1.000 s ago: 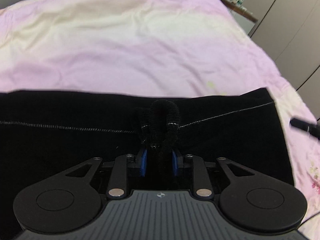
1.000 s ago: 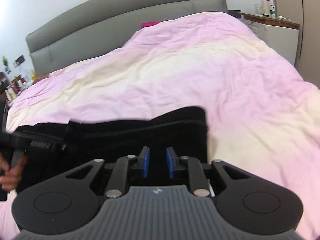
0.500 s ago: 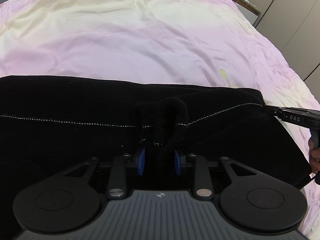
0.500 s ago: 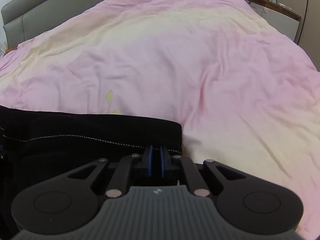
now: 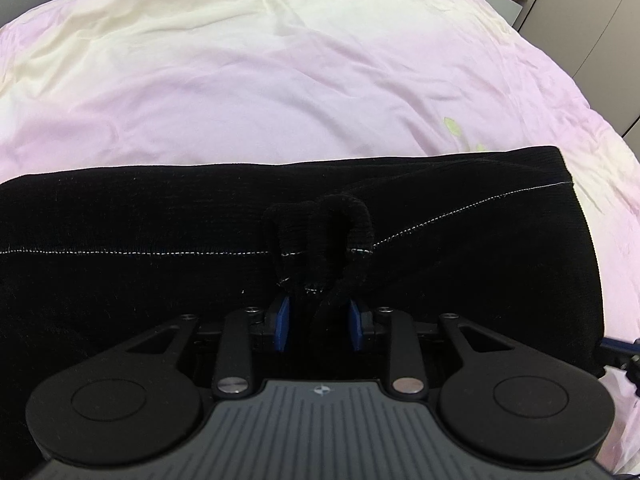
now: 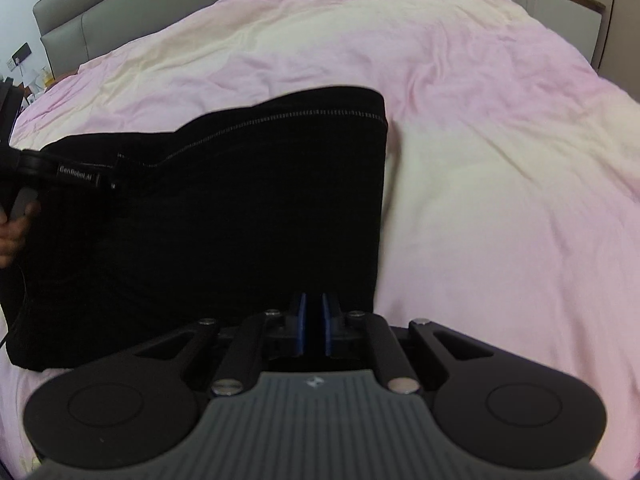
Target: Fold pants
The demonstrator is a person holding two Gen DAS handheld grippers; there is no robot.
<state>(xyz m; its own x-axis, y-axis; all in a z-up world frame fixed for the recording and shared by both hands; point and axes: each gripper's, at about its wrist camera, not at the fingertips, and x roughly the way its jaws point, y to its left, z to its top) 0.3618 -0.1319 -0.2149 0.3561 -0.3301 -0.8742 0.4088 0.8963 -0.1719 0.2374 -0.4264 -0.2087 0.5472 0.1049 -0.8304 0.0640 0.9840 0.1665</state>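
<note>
In the left wrist view, the black pants [image 5: 160, 280] stretch across the middle of the frame on the pink bed cover [image 5: 280, 80]. At lower centre, the left tongs [image 5: 319, 328] are clamped on a bunched fold of the pants.

In the right wrist view, the pants [image 6: 240, 208] fill the centre left. The right tongs [image 6: 313, 324], lower centre, stand nearly closed, with dark cloth between the blue pads; whether they grip it, I cannot tell. The left tongs [image 6: 76, 178] show at the left edge.
</note>
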